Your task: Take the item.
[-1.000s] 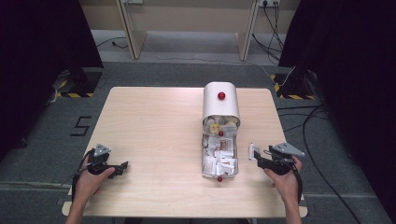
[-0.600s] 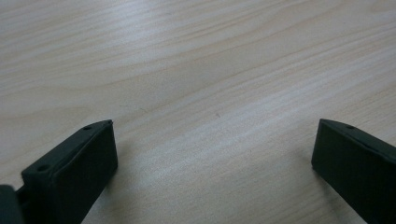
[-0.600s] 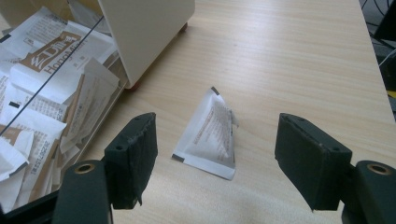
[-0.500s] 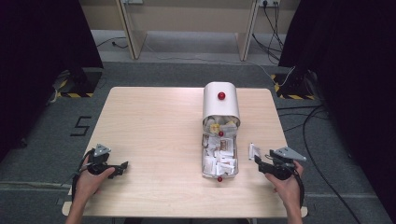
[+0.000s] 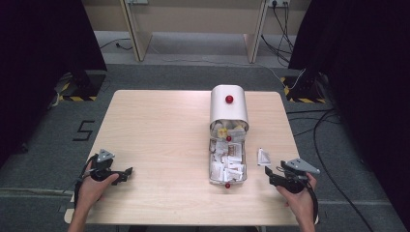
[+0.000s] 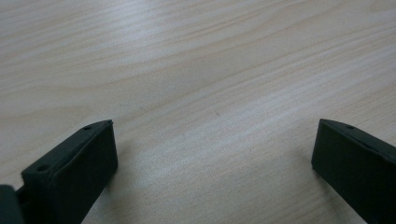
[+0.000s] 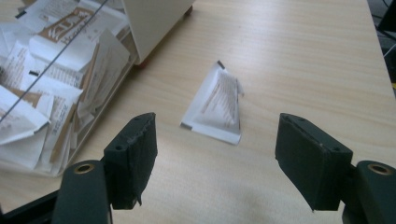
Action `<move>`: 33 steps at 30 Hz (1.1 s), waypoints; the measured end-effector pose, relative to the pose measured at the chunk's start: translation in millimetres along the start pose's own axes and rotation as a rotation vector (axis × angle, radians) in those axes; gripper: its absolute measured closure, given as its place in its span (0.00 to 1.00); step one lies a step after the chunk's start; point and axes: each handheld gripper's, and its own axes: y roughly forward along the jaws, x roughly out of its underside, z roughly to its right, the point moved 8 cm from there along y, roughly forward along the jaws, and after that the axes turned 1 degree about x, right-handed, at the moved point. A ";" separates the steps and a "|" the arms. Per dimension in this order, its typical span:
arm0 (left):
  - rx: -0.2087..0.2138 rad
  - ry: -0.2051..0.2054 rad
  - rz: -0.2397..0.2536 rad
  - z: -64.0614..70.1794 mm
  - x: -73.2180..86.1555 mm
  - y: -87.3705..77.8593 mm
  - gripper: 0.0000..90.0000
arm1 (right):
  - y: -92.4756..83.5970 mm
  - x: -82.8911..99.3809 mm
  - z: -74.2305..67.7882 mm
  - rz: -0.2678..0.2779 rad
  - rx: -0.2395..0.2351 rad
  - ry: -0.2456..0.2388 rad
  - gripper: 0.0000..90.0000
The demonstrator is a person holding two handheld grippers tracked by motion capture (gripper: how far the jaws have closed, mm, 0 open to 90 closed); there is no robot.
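Note:
A white paper sachet (image 7: 215, 105) lies flat on the wooden table (image 5: 159, 130), just right of a clear tray (image 5: 212, 166) packed with several similar sachets. In the high view the loose sachet (image 5: 263, 157) sits between the tray and my right gripper (image 5: 270, 174). The right gripper (image 7: 215, 149) is open, its jaws set wide on either side of the sachet and a little short of it, touching nothing. My left gripper (image 5: 126, 171) rests near the table's front left. The left gripper (image 6: 212, 135) is open over bare wood.
A white rounded cover (image 5: 228, 108) with a red knob (image 5: 229, 99) stands at the far end of the tray. A second red knob (image 5: 227, 185) marks the tray's near end. Cables trail on the floor to the right of the table.
My right gripper has drawn back slightly toward the table's near edge, still open. The left gripper and the sachet have not moved.

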 end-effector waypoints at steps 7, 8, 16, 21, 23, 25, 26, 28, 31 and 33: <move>0.000 0.000 0.000 0.0 0.0 0.0 0.00 | -5.1 13.6 0.0 -0.038 0.009 -0.020 0.27; 0.000 0.000 0.000 0.0 0.0 0.0 0.00 | -6.6 14.2 0.0 -0.036 0.010 -0.014 0.26; 0.000 0.000 0.000 0.0 0.0 0.0 0.00 | -15.0 18.9 -4.5 -0.034 -0.008 -0.018 0.19; 0.000 0.000 0.000 0.0 0.0 -0.1 0.00 | -14.1 26.5 -5.9 -0.060 -0.005 -0.040 0.19; 0.000 0.000 0.000 0.0 0.0 0.0 0.00 | -14.2 28.5 -5.6 -0.063 -0.006 -0.043 0.19; 0.000 0.000 0.000 0.0 0.0 0.0 0.00 | -15.2 30.1 -4.9 -0.066 0.001 -0.046 0.19; 0.000 0.000 0.000 0.0 0.0 0.0 0.00 | -15.7 30.9 -4.6 -0.068 0.002 -0.046 0.19; 0.000 0.000 0.000 0.0 0.0 -0.1 0.00 | -16.8 32.9 -4.3 -0.073 0.004 -0.045 0.19; 0.000 0.000 0.000 0.0 0.1 -0.1 0.00 | -18.6 37.4 -4.7 -0.083 0.003 -0.053 0.19; 0.000 0.000 0.000 0.0 0.1 -0.1 0.00 | -19.8 41.2 -5.4 -0.091 0.003 -0.050 0.19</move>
